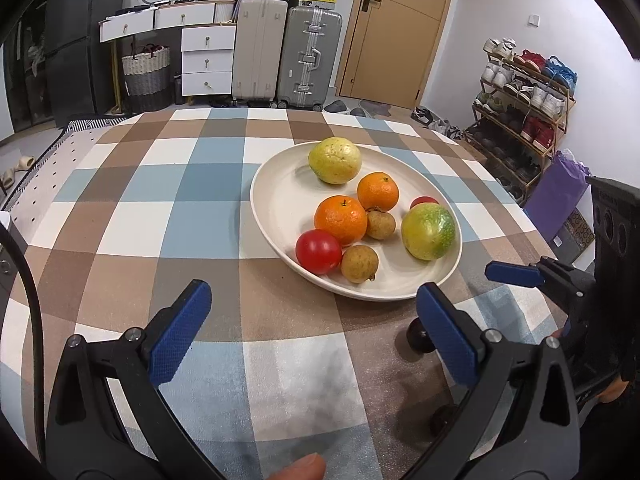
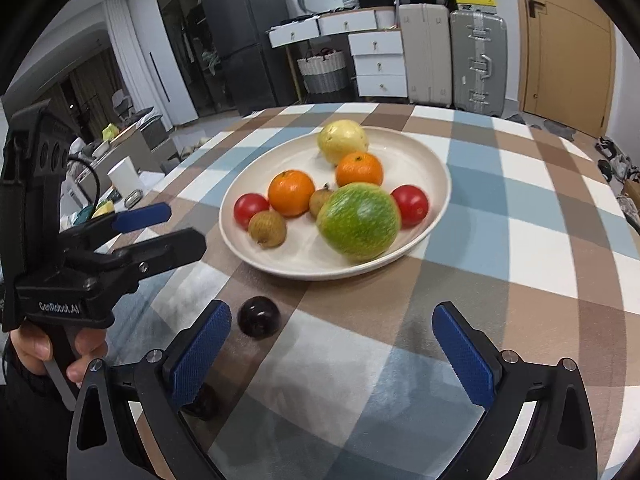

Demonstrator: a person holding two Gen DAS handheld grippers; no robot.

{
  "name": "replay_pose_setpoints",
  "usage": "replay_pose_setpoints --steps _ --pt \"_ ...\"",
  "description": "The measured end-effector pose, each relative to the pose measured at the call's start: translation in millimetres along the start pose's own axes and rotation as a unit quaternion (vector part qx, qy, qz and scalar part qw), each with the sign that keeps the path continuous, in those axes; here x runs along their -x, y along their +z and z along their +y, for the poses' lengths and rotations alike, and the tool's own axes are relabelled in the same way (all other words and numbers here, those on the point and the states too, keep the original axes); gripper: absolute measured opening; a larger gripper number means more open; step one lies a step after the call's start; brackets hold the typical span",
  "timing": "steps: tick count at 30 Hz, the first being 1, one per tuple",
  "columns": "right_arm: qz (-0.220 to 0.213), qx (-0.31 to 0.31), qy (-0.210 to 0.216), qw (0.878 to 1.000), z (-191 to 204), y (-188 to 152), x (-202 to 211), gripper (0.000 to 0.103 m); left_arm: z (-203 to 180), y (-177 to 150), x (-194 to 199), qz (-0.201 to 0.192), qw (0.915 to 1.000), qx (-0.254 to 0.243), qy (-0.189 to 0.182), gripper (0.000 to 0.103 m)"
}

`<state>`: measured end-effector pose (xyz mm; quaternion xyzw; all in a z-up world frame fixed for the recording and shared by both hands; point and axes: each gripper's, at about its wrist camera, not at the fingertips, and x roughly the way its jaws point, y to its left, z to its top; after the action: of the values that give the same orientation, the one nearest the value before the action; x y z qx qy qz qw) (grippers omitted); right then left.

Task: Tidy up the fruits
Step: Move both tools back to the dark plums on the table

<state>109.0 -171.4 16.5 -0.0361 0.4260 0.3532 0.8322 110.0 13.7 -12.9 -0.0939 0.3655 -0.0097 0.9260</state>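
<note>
A white plate (image 1: pixel 276 200) (image 2: pixel 424 160) holds a yellow guava (image 1: pixel 334 160), two oranges (image 1: pixel 341 219) (image 2: pixel 291 193), two red tomatoes (image 1: pixel 318 251) (image 2: pixel 409 205), two brown longans (image 1: pixel 359 263) (image 2: pixel 267 228) and a green fruit (image 1: pixel 428 232) (image 2: pixel 359 221). Two dark plums lie on the checked cloth near the plate: one (image 2: pixel 258 316) (image 1: pixel 419 336) closer to it, one (image 2: pixel 206 402) (image 1: pixel 442 420) partly hidden behind a finger. My left gripper (image 1: pixel 316 332) is open and empty over the cloth. My right gripper (image 2: pixel 332 352) is open and empty, just right of the plums.
The checked tablecloth (image 1: pixel 192 184) covers the table, whose far edge is beyond the plate. Suitcases (image 1: pixel 308 56), white drawers (image 1: pixel 208 56) and a shoe rack (image 1: pixel 524 112) stand behind. Each gripper shows in the other's view: the right one (image 1: pixel 520 274), the left one (image 2: pixel 160 228).
</note>
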Motion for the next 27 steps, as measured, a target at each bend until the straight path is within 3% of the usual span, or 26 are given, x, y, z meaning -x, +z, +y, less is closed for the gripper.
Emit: replay_pose_setpoints --steps 5,11,19,27 --pt "0.022 0.025 0.002 0.999 11.8 -3.0 -10.6 0.102 2.4 1.3 -0.2 -0.003 1.0000 0.007 0.000 0.102" --pt "0.031 0.046 0.006 0.998 21.9 -3.6 -16.6 0.090 6.0 1.8 -2.8 0.002 0.9999 0.014 -0.003 0.102" --pt "0.035 0.068 0.019 0.997 31.9 -3.9 -18.1 0.064 4.8 0.9 -5.2 0.007 0.9999 0.014 -0.005 0.102" --pt "0.036 0.060 0.042 0.997 29.7 -3.4 -18.1 0.046 7.2 0.9 -7.2 0.011 0.9997 0.021 -0.008 0.102"
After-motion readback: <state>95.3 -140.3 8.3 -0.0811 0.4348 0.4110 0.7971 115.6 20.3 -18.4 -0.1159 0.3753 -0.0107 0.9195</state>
